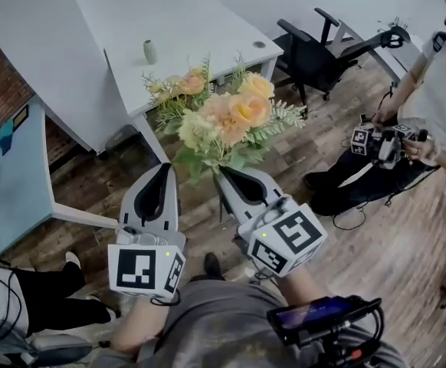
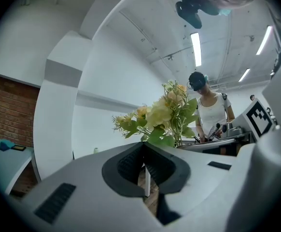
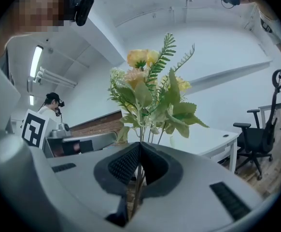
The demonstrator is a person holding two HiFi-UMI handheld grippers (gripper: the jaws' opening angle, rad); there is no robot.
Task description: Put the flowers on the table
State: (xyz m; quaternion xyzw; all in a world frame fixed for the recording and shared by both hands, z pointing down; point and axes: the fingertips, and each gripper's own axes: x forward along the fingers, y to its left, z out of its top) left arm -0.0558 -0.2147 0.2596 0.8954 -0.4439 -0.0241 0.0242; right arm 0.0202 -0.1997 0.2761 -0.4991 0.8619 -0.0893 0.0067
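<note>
- Wood-plank office floor [image 1: 93, 179] spreads below, with a brick wall [image 1: 1, 90] at 9 o'clock.
- Left gripper [image 1: 162, 171] has its jaws together on nothing. It hangs at 7 o'clock of the bouquet, seemingly spare for now.
- White desk [image 1: 185, 29], the likely target, lies at 12 o'clock and carries a small green bottle [image 1: 150, 51].
- Bouquet of yellow and peach flowers [image 1: 223, 117] stands upright in mid-air, not yet on the desk.
- Right gripper [image 1: 224, 173] is clamped low on the stems, probably so that the blooms stay uncrushed.
- Black office chair [image 1: 315, 52] sits at 2 o'clock, and a seated person [image 1: 437, 90] at 3 o'clock.
</note>
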